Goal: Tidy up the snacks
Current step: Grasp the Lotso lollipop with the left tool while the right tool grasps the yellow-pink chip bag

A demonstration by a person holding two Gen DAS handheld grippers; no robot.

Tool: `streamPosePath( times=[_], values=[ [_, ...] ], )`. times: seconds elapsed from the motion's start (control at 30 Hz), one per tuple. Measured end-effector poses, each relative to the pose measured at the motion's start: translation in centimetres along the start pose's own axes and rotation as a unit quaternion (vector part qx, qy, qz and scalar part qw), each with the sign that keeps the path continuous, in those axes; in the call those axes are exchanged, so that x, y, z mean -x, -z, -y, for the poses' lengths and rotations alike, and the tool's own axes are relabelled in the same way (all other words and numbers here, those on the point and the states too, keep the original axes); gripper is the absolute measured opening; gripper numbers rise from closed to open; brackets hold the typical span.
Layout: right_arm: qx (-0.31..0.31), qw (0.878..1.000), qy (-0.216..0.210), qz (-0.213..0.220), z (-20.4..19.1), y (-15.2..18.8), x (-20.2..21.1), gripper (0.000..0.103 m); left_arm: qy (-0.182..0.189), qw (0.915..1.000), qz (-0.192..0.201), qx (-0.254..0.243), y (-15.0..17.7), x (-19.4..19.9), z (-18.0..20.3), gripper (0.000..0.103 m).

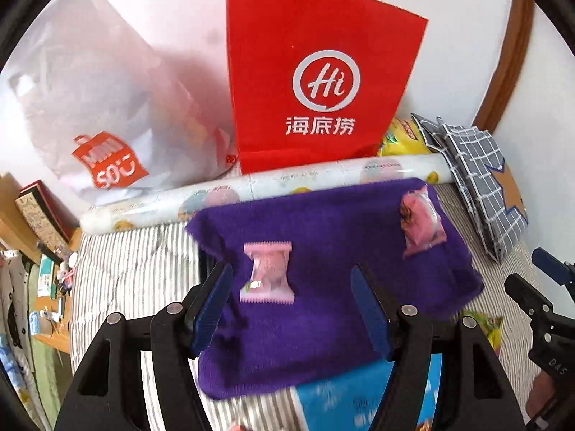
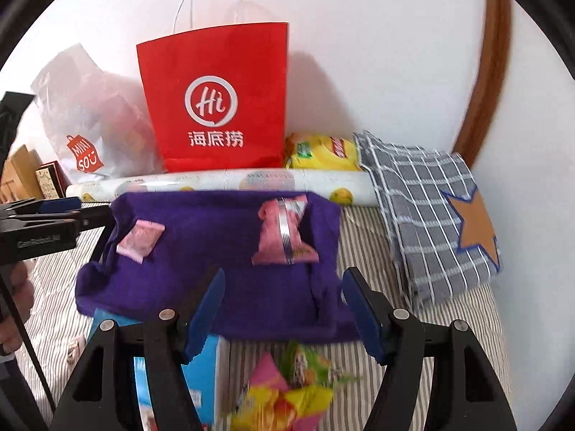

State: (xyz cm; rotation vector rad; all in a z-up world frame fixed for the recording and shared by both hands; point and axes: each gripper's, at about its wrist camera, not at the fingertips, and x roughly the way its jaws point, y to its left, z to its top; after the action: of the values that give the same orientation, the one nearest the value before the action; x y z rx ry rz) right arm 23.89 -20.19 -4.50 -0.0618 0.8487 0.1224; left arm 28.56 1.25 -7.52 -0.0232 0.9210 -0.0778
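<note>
My left gripper [image 1: 293, 301] is open w/ nothing held; a pale pink snack packet [image 1: 266, 273] lies on the purple cloth [image 1: 323, 323] just ahead, btwn the fingers. My right gripper [image 2: 284, 305] is also open & empty, a darker pink packet [image 2: 285, 231] ahead. Colourful snack bags [image 2: 287, 395] sit under it, blue box [image 2: 201, 377] to the left.

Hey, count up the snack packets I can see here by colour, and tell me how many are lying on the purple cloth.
Pink packets on the purple cloth: 2, one at left, one at right
Yellow bag by the red bag: 1
Green-yellow-pink packets near the right gripper: 1 cluster, count unclear
Total: 4 or more
</note>
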Motion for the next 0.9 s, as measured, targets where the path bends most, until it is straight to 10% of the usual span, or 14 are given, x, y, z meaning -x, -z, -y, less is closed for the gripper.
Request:
streamPosePath(
  times=[0.6, 0.9],
  values=[
    [-0.046, 0.998, 0.018, -0.032, 1.1, 8.9, 3.8, 0.066, -0.021, 0.9994, 0.01, 0.025, 9.1, 6.8, -2.4, 0.068],
    [-0.078, 0.995, -0.047, -0.05, 1.7, 11.1, 2.3, 0.066, -0.013, 0.9985, 0.002, 0.054, 12.4, 8.3, -3.1, 0.068]
  ],
)
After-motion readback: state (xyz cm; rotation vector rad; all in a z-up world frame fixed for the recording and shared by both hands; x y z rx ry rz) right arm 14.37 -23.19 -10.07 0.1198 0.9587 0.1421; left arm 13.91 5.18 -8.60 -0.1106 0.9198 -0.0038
